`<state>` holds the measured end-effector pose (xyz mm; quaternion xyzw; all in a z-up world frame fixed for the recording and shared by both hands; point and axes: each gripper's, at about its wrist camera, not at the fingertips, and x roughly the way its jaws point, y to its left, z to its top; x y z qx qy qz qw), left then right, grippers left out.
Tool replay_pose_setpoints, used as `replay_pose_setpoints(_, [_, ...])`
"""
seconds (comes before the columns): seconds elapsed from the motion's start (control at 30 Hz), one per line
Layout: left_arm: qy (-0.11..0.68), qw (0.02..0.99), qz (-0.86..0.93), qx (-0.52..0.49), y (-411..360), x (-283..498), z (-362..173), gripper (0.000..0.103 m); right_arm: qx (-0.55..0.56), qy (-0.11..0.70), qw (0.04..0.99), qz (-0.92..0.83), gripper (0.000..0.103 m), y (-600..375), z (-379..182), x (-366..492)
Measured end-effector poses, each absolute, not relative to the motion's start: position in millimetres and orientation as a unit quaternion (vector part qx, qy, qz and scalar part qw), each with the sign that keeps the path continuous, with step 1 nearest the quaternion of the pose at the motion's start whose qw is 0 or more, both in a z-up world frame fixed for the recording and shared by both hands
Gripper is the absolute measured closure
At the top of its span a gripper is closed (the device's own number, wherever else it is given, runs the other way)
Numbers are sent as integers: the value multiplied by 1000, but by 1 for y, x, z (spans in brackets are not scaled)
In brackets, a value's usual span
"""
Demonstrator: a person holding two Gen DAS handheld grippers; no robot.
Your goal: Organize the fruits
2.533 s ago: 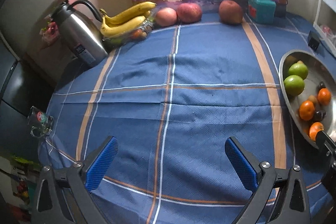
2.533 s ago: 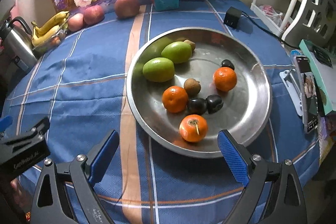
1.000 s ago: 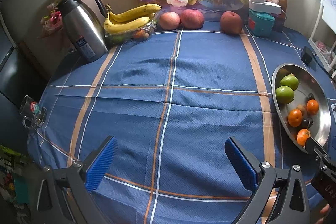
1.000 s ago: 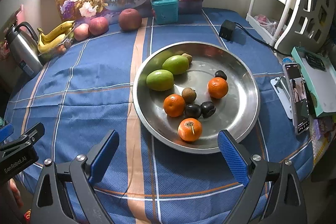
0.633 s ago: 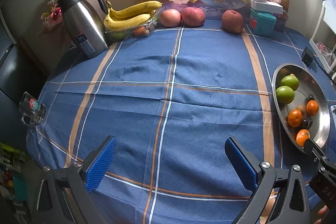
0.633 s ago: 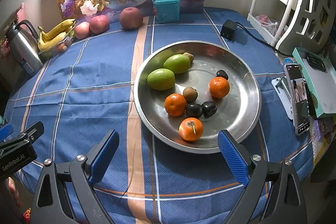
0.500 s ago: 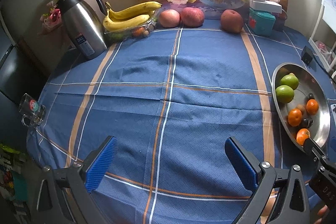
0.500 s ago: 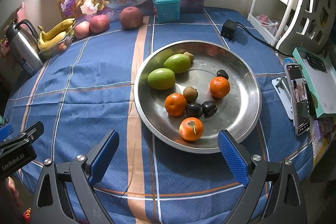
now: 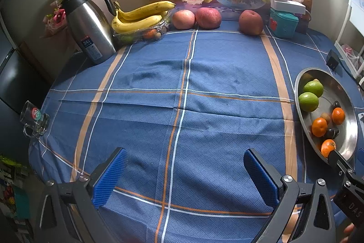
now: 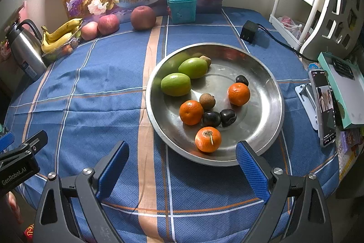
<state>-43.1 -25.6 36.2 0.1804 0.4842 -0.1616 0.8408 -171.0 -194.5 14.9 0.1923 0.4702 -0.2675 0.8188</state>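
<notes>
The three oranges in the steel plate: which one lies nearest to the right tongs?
The orange with the stem, at the plate's near rim; the other two lie deeper inside.

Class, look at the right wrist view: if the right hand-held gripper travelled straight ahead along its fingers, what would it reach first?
Probably the near rim of the round stainless-steel dish, then the stemmed orange mandarin just inside it. The right hand-held gripper is open and empty; its height above the blue checked tablecloth is unclear.

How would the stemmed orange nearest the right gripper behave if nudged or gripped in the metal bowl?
The orange is round and sits on the smooth sloping wall of the metal bowl, so a nudge would probably roll it toward the centre. Its skin looks firm, likely tolerating a gentle squeeze. The right gripper is open and looks wide enough.
</notes>
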Motion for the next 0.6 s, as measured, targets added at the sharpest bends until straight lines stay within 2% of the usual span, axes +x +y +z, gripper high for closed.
replay_pose_setpoints(0.6, [491,839,-155,177,-23,-42,33,0,193,473,818,-265,8,-194,14,-171])
